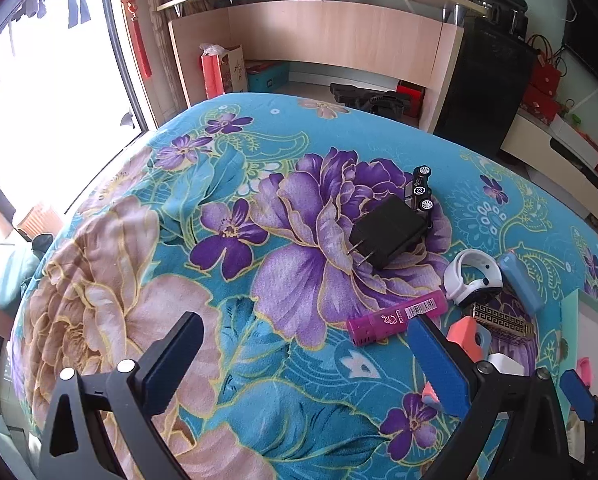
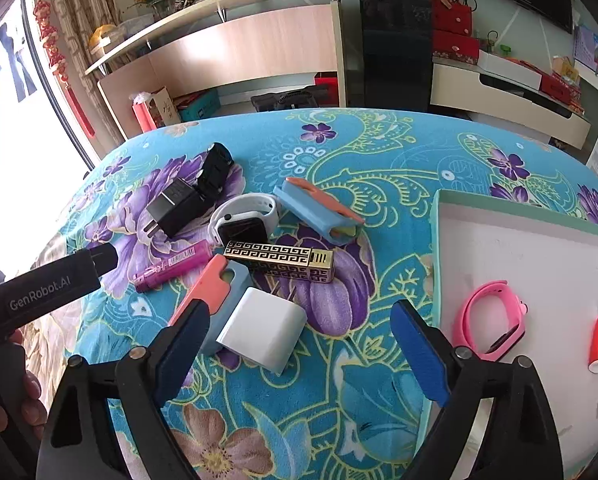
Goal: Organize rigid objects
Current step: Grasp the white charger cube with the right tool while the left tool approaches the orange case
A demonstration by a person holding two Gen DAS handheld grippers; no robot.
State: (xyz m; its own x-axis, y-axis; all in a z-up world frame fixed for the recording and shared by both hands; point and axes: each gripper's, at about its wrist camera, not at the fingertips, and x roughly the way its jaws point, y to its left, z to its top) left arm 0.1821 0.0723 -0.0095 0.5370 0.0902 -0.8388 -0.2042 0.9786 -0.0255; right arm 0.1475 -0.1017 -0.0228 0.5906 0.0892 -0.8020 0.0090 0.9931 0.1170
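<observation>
Two chargers (image 2: 264, 325), two watches (image 2: 243, 218), two blue holders (image 2: 319, 214).

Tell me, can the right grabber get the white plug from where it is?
Probably yes. The right gripper is open, and the white plug lies just ahead between its fingers with nothing on top. The blue and orange cutter touches the plug's left side, so it may get nudged.
</observation>
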